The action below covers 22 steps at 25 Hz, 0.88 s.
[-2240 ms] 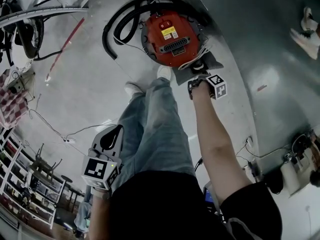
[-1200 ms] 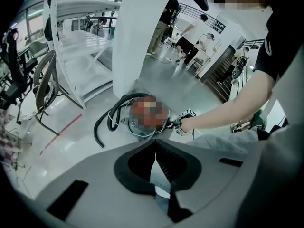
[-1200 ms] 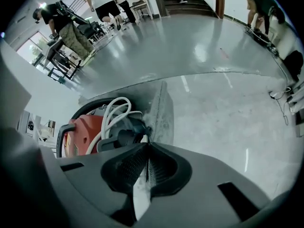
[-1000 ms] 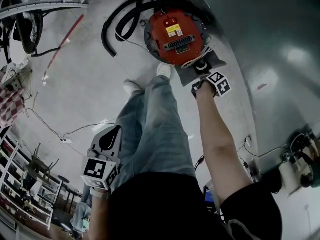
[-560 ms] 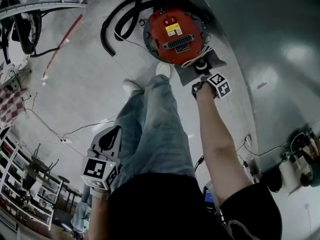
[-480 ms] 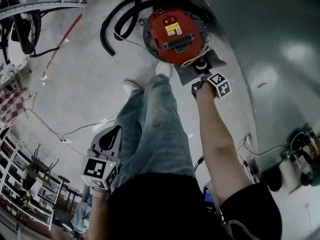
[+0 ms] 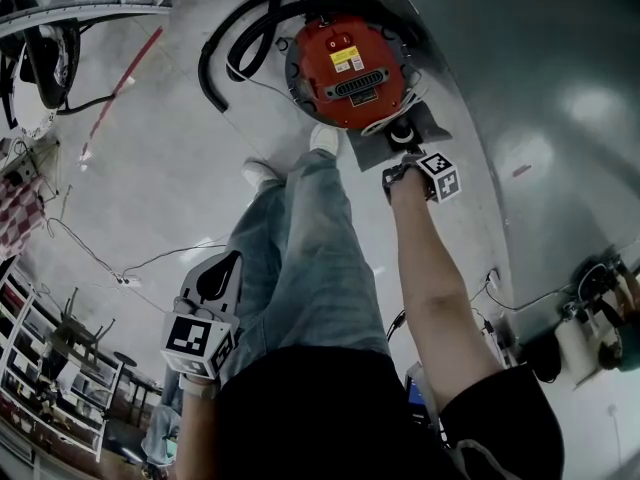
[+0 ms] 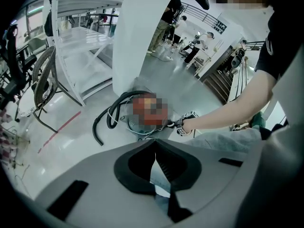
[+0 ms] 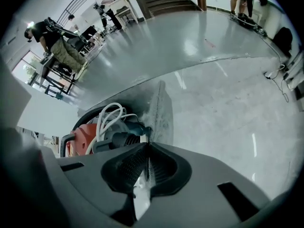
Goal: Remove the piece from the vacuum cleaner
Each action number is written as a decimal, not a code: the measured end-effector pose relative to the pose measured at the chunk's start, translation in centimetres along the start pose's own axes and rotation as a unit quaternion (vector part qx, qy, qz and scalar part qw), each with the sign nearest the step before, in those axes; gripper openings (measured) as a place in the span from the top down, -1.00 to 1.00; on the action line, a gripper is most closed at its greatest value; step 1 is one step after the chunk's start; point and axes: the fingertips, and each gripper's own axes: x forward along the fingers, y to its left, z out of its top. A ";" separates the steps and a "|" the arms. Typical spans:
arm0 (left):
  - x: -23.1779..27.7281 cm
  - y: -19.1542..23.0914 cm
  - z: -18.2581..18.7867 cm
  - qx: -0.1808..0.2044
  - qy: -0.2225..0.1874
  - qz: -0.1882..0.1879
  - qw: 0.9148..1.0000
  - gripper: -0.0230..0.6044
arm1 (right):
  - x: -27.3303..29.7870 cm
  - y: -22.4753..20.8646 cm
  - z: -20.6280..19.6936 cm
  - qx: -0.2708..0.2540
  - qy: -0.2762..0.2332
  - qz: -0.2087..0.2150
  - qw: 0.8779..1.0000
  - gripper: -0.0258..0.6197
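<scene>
A red vacuum cleaner (image 7: 350,73) stands on the floor with a black hose (image 7: 225,53) coiled on its left. A flat grey piece (image 7: 425,123) lies against its near right side. My right gripper (image 7: 395,168) reaches down to that piece. In the right gripper view the thin grey piece (image 9: 160,110) rises edge-on from between the jaws, which are shut on it (image 9: 148,148); the vacuum (image 9: 83,137) and its white cord (image 9: 111,115) are just left. My left gripper (image 7: 222,273) hangs by the person's left thigh, shut and empty (image 8: 154,148).
The person's jeans leg (image 7: 300,258) and white shoes (image 7: 322,140) stand close before the vacuum. A red line (image 7: 125,93) marks the floor at left. Cables (image 7: 130,268) trail there, and shelves (image 7: 40,368) stand lower left. A white column (image 8: 142,32) rises behind the vacuum.
The right gripper has stayed at the grey piece beside the vacuum; the view has only drifted slightly. The left gripper has not moved.
</scene>
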 end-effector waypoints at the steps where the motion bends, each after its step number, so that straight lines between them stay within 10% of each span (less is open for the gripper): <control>1: 0.0 0.0 -0.1 0.000 0.001 -0.001 1.000 0.87 | 0.0 0.0 0.0 0.005 -0.001 0.000 1.000 0.77; 22: 0.1 0.4 -0.7 -0.012 -0.004 -0.005 1.000 0.87 | 0.5 0.0 0.1 -0.013 0.044 0.001 0.999 0.73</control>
